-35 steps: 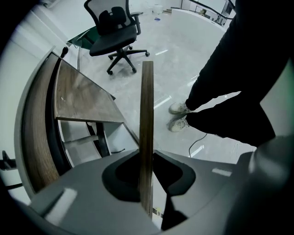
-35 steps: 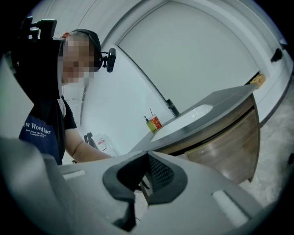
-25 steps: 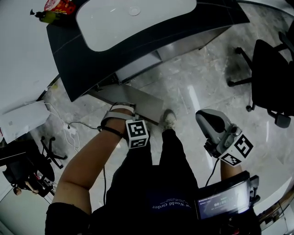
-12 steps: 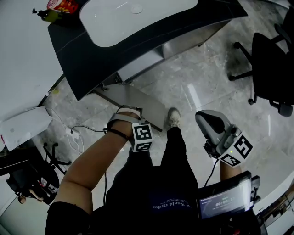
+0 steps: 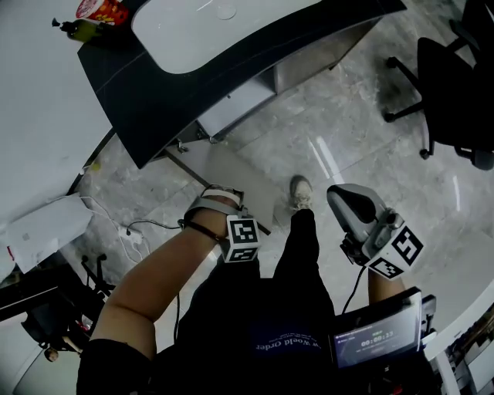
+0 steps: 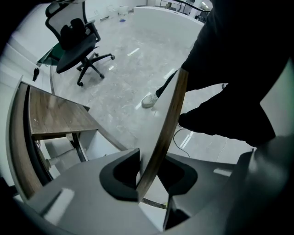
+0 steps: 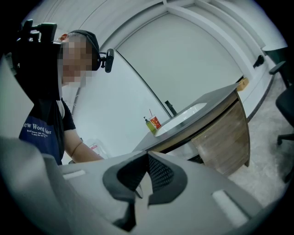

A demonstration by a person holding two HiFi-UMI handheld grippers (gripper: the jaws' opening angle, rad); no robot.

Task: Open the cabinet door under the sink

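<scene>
**Under-sink door is swung out, left gripper on its edge**

Looking down, so most of the shot is pale marble floor (image 5: 347, 131). Across the top runs the dark counter (image 5: 147, 100) with the white sink basin (image 5: 193, 31) set into it. A black office chair (image 5: 455, 85) sits well off at the right.

The cabinet door (image 5: 231, 173) stands open, angled out from under the counter toward the person's feet. The left gripper (image 6: 150, 173) points straight down over the door's free end. In the left gripper view the thin wood-edged panel runs right between its jaws. They're narrow and pinching it, and they've just eased open a touch.

The right gripper (image 7: 146, 174) is held out to the side, away from the door, pointing roughly level. Its jaws are together with nothing in them.

A green soap bottle (image 5: 77, 29) and a red cup (image 5: 100, 11) sit at the counter's far left corner.
</scene>
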